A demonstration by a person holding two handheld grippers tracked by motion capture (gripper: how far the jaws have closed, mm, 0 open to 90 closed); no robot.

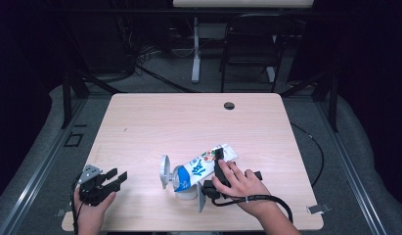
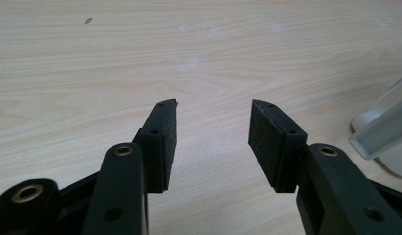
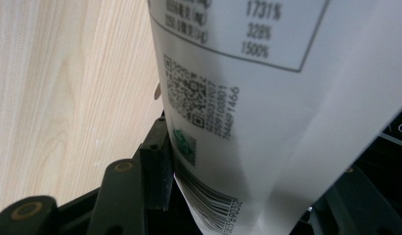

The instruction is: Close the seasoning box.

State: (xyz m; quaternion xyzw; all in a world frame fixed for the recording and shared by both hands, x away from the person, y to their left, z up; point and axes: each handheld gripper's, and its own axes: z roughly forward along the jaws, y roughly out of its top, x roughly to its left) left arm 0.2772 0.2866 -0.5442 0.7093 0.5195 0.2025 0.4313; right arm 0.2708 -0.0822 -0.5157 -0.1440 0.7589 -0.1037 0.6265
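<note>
A white pouch with blue and red print lies tilted above the front middle of the wooden table. Its blue end hangs over a small white cup. A round white lid stands on edge next to the cup. My right gripper is shut on the pouch's upper half, held by a hand. In the right gripper view the pouch shows a QR code and a barcode between the jaws of that gripper. My left gripper rests open near the front left corner, and the left gripper holds nothing.
A white object's edge shows at the right of the left gripper view. A cable hole sits near the table's far edge. A dark chair and a white desk leg stand beyond the table.
</note>
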